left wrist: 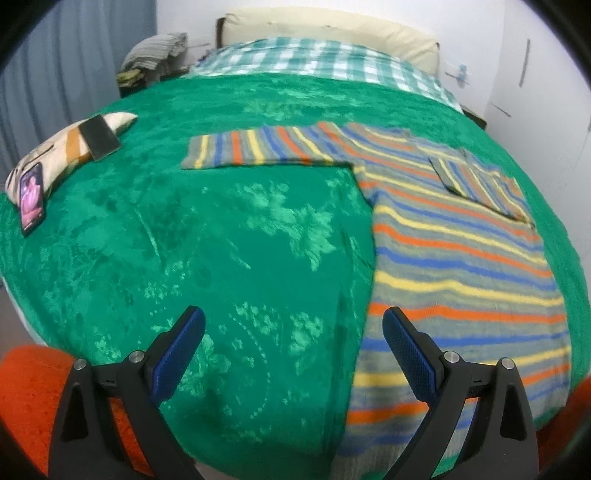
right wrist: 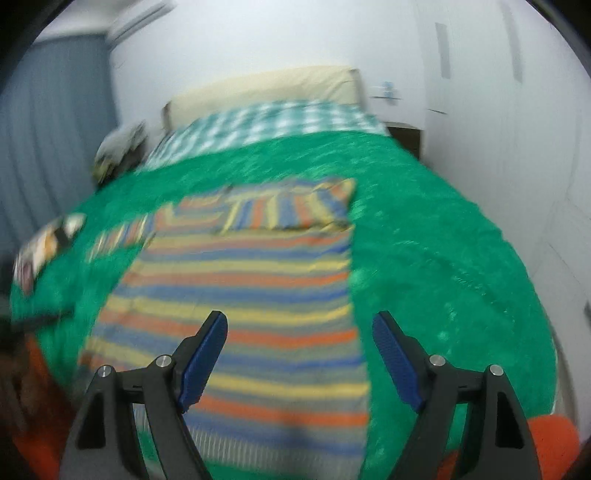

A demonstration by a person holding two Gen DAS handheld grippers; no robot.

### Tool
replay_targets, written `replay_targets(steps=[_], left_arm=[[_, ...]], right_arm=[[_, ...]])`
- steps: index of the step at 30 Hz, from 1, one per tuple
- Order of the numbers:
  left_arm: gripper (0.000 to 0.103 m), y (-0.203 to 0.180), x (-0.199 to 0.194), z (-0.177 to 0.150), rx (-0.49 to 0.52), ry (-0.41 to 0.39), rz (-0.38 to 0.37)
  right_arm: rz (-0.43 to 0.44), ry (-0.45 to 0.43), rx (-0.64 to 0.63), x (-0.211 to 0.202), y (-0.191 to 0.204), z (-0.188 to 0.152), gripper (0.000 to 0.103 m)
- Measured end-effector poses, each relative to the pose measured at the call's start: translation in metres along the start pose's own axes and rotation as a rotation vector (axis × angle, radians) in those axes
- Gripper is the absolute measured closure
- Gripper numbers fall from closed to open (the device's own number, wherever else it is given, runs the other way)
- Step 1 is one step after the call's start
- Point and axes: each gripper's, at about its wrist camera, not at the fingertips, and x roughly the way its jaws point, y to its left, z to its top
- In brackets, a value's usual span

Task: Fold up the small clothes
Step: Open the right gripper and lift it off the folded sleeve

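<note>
**One striped top spread on the bed, both tools empty**

One garment is in sight: a striped top (left wrist: 454,266), banded in grey, blue, orange and yellow, lying flat on the green blanket (left wrist: 229,236) that covers the bed. One sleeve stretches out sideways from its body; the other is folded in across the chest. Beyond the top, toward the headboard (left wrist: 332,29), lies one checked sheet (left wrist: 317,66). To the left of the top, near the bed's edge, sits one patterned pillow (left wrist: 66,147) with two phones on it: a dark one (left wrist: 99,136) face down and a lit one (left wrist: 33,195) leaning against its near end. One heap of clothes (left wrist: 155,55) rests past the bed's far left corner.

The right wrist view is smeared with blur, so the top (right wrist: 236,295) shows there only as soft bands and the pillow as a smudge. The top's near hem runs out of sight behind the tool arms in both views. An orange surface (left wrist: 26,398) at the near bed edge is cut off and cannot be made out.

There are two tools. The left hand-held gripper (left wrist: 293,321) stands wide, nothing between its blue pads, over the blanket just left of the top's near part. The right hand-held gripper (right wrist: 300,325) also gapes wide and empty, above the top's near half, touching nothing.
</note>
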Motion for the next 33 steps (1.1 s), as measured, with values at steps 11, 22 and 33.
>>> replay_targets(steps=[11,22,33], left_arm=[[0.006,-0.003,0.006,-0.003,-0.007,0.019,-0.002],[0.005,0.0,0.007,0.001,-0.04,0.018,-0.043],[0.005,-0.004,0.001,-0.012,0.04,0.094,-0.079]], right_arm=[[-0.037,0.001,-0.039,0.004,0.004,-0.006,0.023],[-0.016,-0.011,-0.102,0.005,0.024,-0.008,0.023],[0.059,-0.016,-0.116,0.024,0.04,0.0,0.023]])
